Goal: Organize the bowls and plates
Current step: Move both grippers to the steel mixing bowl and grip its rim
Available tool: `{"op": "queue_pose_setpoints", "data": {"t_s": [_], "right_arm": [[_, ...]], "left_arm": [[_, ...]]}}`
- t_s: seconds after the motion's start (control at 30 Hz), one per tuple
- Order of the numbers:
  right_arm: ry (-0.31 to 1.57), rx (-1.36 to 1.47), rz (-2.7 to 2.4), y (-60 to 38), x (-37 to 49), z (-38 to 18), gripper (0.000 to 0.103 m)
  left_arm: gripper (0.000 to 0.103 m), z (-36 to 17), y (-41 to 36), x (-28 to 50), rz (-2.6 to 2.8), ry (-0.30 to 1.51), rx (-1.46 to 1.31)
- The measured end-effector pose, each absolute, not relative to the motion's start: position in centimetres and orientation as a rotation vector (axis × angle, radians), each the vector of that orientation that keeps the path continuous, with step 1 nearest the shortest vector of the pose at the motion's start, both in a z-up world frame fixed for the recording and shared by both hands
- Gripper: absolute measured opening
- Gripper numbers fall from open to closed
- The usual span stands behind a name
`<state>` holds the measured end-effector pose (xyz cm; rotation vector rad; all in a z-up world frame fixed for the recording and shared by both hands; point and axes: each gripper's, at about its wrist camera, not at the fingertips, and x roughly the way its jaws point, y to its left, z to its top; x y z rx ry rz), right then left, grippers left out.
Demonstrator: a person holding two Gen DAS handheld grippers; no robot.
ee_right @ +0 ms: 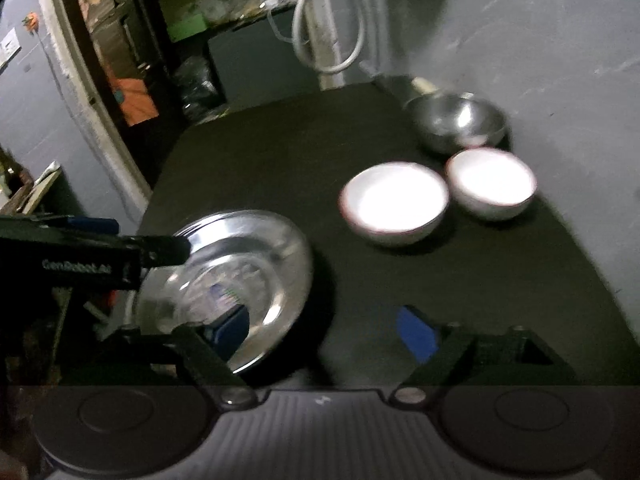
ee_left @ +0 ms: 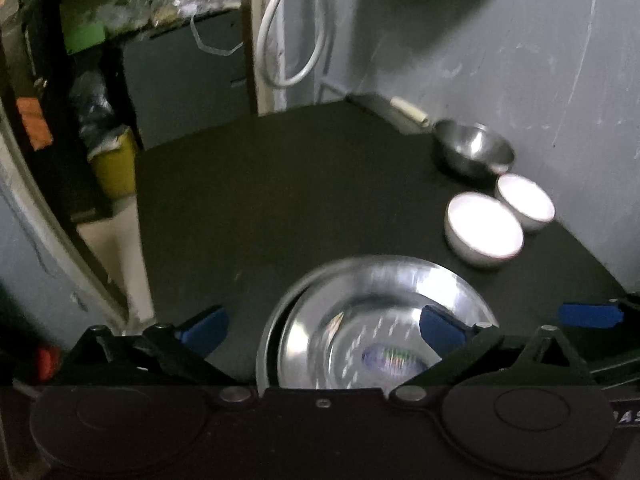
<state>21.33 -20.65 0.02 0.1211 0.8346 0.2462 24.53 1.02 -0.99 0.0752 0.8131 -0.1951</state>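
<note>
Two shiny steel plates point(ee_left: 376, 312) lie stacked on the black table point(ee_left: 280, 200), the upper one shifted a little right of the lower. My left gripper point(ee_left: 322, 326) is open over them, one blue pad above the upper plate and the other over bare table to its left. In the right wrist view the plates point(ee_right: 256, 248) sit low and left. My right gripper point(ee_right: 324, 332) is open, its left pad at the plates' near rim and its right pad over bare table. Two white bowls point(ee_right: 394, 200) point(ee_right: 490, 180) and a steel bowl point(ee_right: 456, 120) stand at the far right.
A grey wall point(ee_left: 560, 80) borders the table's right side, with a dark flat box point(ee_left: 384, 108) in the back corner. A white cable point(ee_left: 288, 40) loops down behind. Past the table's left edge are a yellow bin point(ee_left: 114, 164) and cluttered shelves.
</note>
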Motion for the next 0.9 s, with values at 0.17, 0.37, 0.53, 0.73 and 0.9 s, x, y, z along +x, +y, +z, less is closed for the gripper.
{"op": "queue_pose_setpoints", "data": {"t_s": [0.17,0.37,0.53,0.73,0.9], "right_arm": [[0.748,0.133,0.156,-24.2,23.4,1.5,0.099],[0.650,0.196,0.059,-27.9,28.2,3.1,0.101],[0.611,0.215,-0.005,-29.2,32.4,2.3,0.101],[0.625,0.222,-0.021,-29.7,35.7,0.4,0.092],[0.641,0.200,-0.029,-29.9,37.6,-1.0,0.087]], "left_arm": [[0.102,0.3,-0.5,28.2,-0.194,0.740,0.100],[0.102,1.4,-3.0,34.2,-0.211,0.706,-0.016],[0.102,0.9,-6.4,39.2,-0.230,0.718,-0.119],[0.102,-1.0,-10.4,43.5,-0.276,0.757,-0.111],[0.102,-2.6,-11.9,46.4,-0.275,0.837,-0.119]]}}
